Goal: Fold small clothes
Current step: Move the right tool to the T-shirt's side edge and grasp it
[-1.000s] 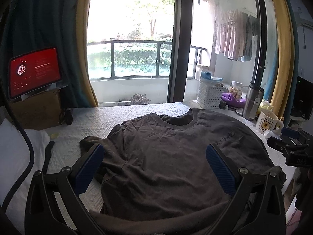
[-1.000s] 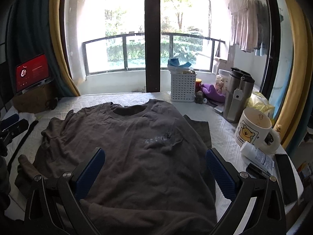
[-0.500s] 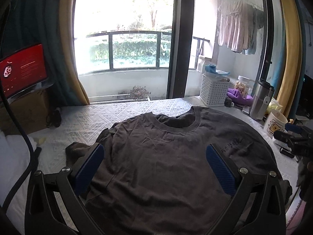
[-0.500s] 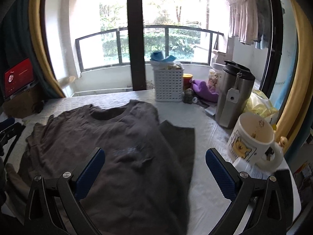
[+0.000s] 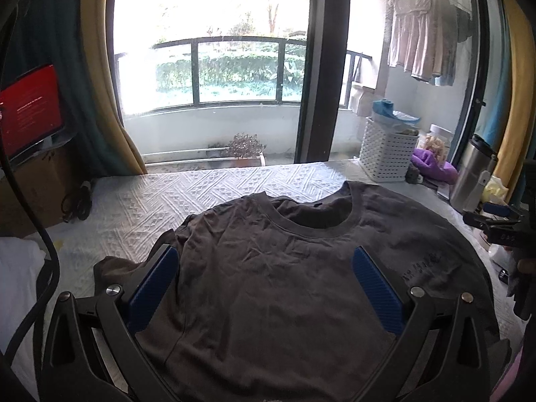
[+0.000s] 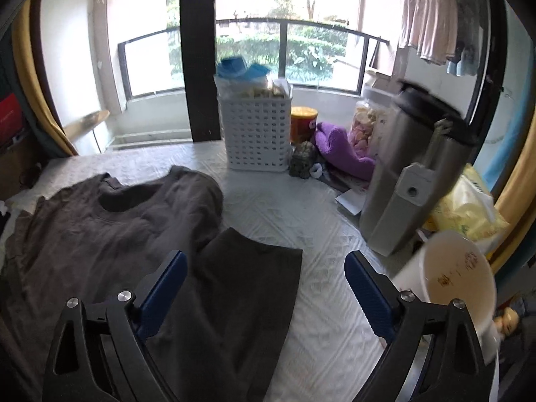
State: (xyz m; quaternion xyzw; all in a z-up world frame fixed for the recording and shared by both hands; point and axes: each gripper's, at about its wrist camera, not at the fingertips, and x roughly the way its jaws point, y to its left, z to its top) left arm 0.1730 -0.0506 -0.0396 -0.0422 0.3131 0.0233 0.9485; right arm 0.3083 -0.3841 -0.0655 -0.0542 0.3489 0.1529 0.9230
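Both tongs swing outward over the shirt

The right tongs [image 6: 264, 278], their jaws closing slightly with nothing pressed between them, have shifted from the T-shirt [image 6: 100, 234] chest to its right sleeve [image 6: 248, 284], nearer the mug [image 6: 452, 278]. The left tongs [image 5: 264, 274] moved forward toward the collar [image 5: 315, 224].

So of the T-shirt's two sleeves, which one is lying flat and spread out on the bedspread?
The right sleeve, beside the right gripper, whose jaws are closing with nothing pinched yet. It lies smooth and flat; the left sleeve is bunched and crumpled.
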